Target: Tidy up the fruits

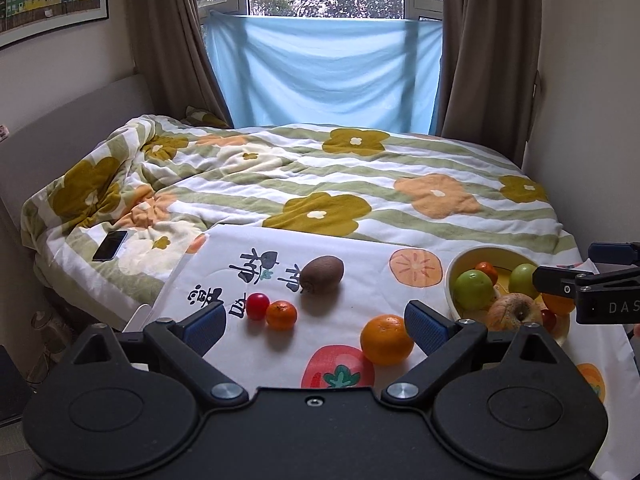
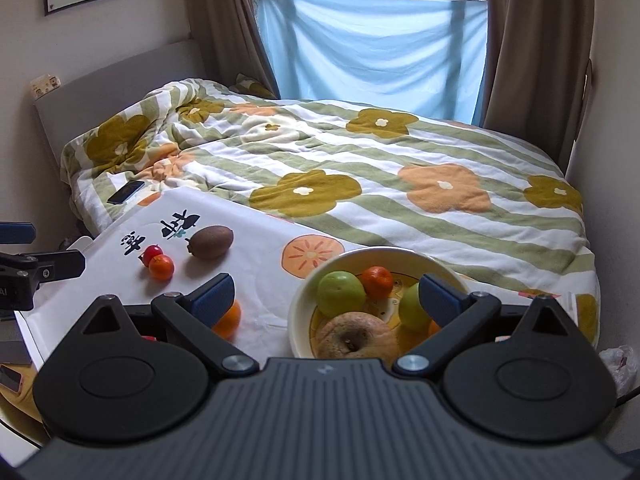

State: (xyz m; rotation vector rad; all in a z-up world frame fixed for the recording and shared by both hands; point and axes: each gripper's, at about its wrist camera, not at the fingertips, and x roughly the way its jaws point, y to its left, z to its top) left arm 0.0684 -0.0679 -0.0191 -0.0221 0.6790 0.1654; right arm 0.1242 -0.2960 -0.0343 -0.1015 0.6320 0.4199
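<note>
On the white printed cloth (image 1: 256,252) lie a brown kiwi (image 1: 322,274), a small red tomato (image 1: 257,306), a small tangerine (image 1: 281,314) and a larger orange (image 1: 386,339). A cream bowl (image 1: 460,264) at the right holds two green apples, a tangerine, a brownish apple and more fruit. My left gripper (image 1: 316,322) is open and empty above the cloth, the orange just inside its right finger. My right gripper (image 2: 326,298) is open and empty above the bowl (image 2: 298,312). The kiwi (image 2: 211,242), tomato (image 2: 152,253) and tangerine (image 2: 161,267) lie to its left.
The cloth covers a small table against a bed with a flowered quilt (image 1: 360,184). A black phone (image 1: 110,245) lies on the quilt at the left. The right gripper's body (image 1: 592,292) reaches in over the bowl's right side.
</note>
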